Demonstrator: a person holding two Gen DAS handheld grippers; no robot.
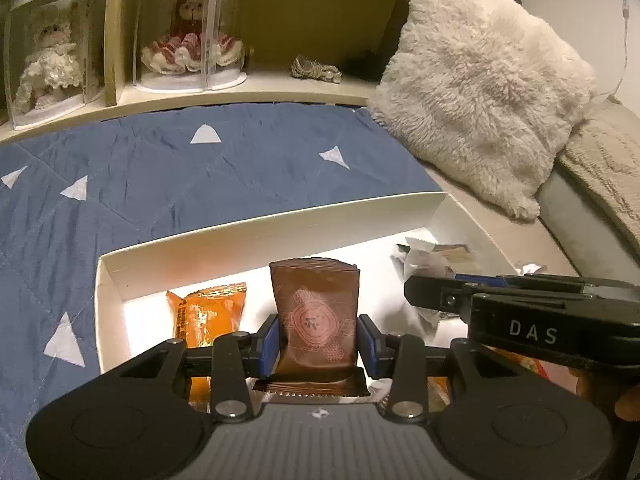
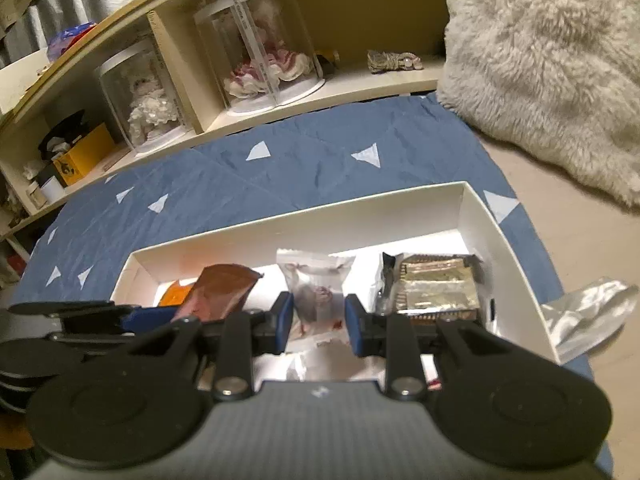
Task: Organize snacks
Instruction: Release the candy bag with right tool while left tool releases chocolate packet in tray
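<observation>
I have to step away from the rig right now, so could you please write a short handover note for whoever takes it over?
Left gripper: shut on the brown packet, held upright over the white box.
Right gripper: fingers on either side of the clear white packet above the box; a firm pinch cannot be confirmed.
In the box: orange packet at the left end, gold-foil packet at the right end.
Outside: a silver wrapper lies on the bed by the box's right wall.
Left: set down both held packets, then deal with the silver wrapper.
</observation>
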